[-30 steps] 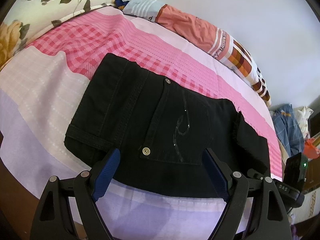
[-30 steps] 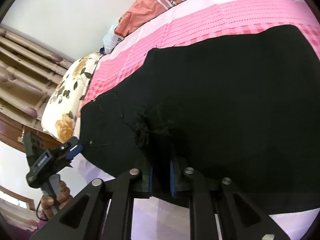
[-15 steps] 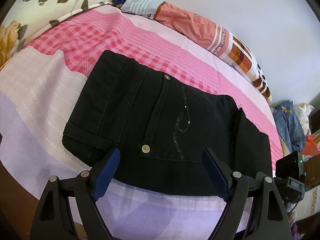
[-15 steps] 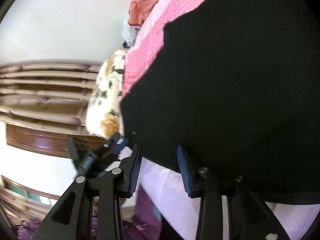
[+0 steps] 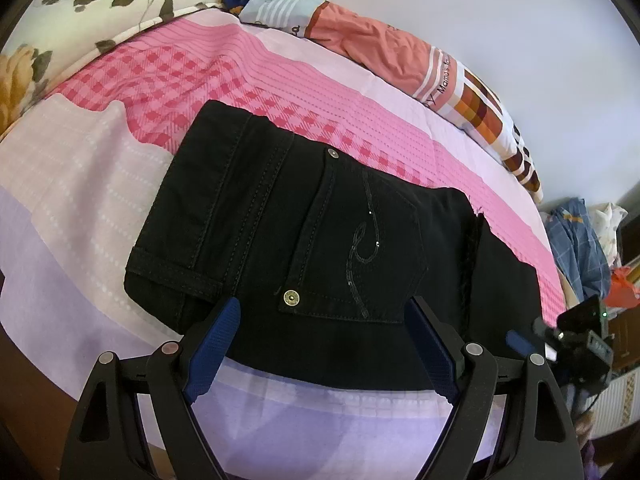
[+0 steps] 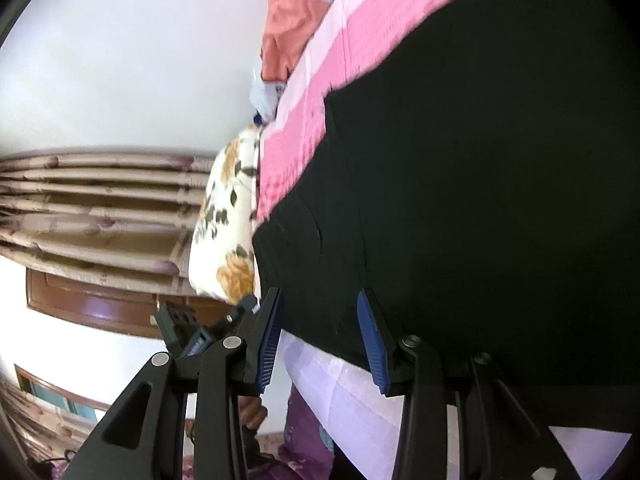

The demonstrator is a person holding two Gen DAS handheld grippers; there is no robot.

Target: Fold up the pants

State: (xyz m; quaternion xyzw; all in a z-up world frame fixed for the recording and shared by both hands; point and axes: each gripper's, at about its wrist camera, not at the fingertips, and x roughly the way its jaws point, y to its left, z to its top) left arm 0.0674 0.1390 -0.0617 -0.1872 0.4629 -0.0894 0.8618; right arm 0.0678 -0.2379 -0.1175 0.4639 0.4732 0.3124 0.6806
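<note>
Black pants [image 5: 304, 236] lie folded on the bed, back pocket and rivets facing up, one layer laid over the right part. My left gripper [image 5: 320, 320] is open and empty, hovering over the pants' near edge. My right gripper [image 6: 320, 320] is open and empty at the pants' near edge, rolled sideways; it also shows in the left wrist view [image 5: 576, 344] at the right. The pants [image 6: 480, 184] fill most of the right wrist view.
The bed has a pink and lilac checked sheet [image 5: 120, 184]. A floral pillow [image 5: 80, 8] lies at the far left, an orange striped blanket [image 5: 400, 56] along the wall. Clothes [image 5: 576, 244] are piled at the right. Curtains [image 6: 88, 208] hang beyond the pillow.
My right gripper opened and let go of the pants' hem, then drew back and rolled sideways. My left gripper stayed open and barely moved.
</note>
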